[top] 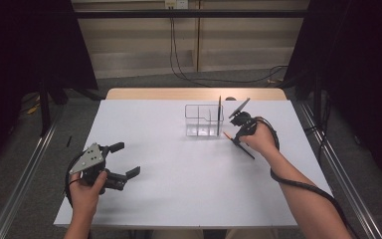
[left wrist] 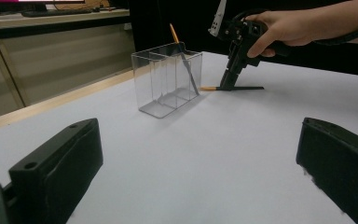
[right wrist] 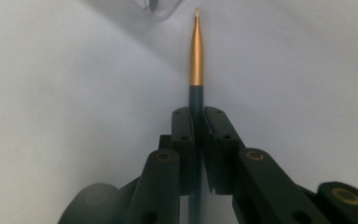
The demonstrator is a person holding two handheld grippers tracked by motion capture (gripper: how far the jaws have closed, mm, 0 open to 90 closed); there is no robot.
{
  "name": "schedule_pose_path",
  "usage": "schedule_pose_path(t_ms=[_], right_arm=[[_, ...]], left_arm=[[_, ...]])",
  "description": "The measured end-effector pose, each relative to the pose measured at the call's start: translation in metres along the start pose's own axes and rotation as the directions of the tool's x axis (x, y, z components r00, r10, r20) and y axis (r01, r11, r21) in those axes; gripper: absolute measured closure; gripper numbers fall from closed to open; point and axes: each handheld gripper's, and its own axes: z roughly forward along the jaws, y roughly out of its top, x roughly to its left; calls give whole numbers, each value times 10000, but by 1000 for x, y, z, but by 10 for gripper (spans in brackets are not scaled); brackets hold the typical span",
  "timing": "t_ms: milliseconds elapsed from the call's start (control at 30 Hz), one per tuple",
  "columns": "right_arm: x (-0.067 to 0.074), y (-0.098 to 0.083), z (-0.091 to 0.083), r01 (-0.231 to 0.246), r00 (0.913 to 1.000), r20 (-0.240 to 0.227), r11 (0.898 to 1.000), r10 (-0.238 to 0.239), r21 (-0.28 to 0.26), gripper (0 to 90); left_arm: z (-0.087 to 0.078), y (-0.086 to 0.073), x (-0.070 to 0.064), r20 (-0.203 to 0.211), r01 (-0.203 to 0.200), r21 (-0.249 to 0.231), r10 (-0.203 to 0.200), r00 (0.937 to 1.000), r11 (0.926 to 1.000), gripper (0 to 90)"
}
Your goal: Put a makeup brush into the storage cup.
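Note:
A slim pen (right wrist: 196,51) with a dark barrel and an orange-gold tip lies flat on the white table (top: 179,199). My right gripper (right wrist: 198,116) is shut on its barrel, jaws pointing down at the tabletop. From above, that gripper (top: 236,139) sits just right of a clear plastic organiser (top: 203,122), and the pen (top: 246,152) runs back under the hand. A second pen (left wrist: 186,70) leans inside the organiser (left wrist: 168,79). At the front left, my left gripper (top: 127,159) stands open with nothing between its jaws.
A light wooden strip (top: 194,93) borders the table's far edge. Beyond it, cables hang down to the floor against a pale wall. Dark curtains stand on both sides, and metal rails run along the floor.

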Motion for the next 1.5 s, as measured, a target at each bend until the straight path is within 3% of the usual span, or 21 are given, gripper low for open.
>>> schedule_pose_path(t_ms=[433,900,1100,1200,1233,1300,1333,1367,1500], right_arm=[[-7,-8,-5,-342,9990,-288,9984,329,-446,832],[-8,-8,-9,-365,9989,-278,9993,364,-26,833],[-9,-9,-14,-418,9988,-278,9982,406,-432,833],[-12,-11,-21,-675,9972,-412,9901,628,-1230,834],[-12,-11,-21,-675,9972,-412,9901,628,-1230,834],[-13,-13,-26,-817,9961,-471,9790,742,-1869,834],[-13,-13,-26,-817,9961,-471,9790,742,-1869,834],[-14,-15,-29,-824,9962,-479,9698,733,-2295,833],[-14,-17,-35,-921,9956,-438,9447,825,-3146,833]], left_arm=[[1,0,0,8,3,7,-3,10000,10000,4],[1,0,0,-9,-25,26,25,10000,10000,4],[1,0,-1,-4,-9,17,9,10000,10000,4],[1,1,-1,0,-35,18,35,10000,10000,4],[1,1,-1,-16,-30,24,30,10000,10000,4],[1,0,-1,-6,-20,14,20,10000,10000,4],[1,0,-1,-6,-20,14,20,10000,10000,4],[1,1,-1,2,-27,13,27,10000,10000,4],[2,0,-1,13,9,14,-9,10000,10000,4]])
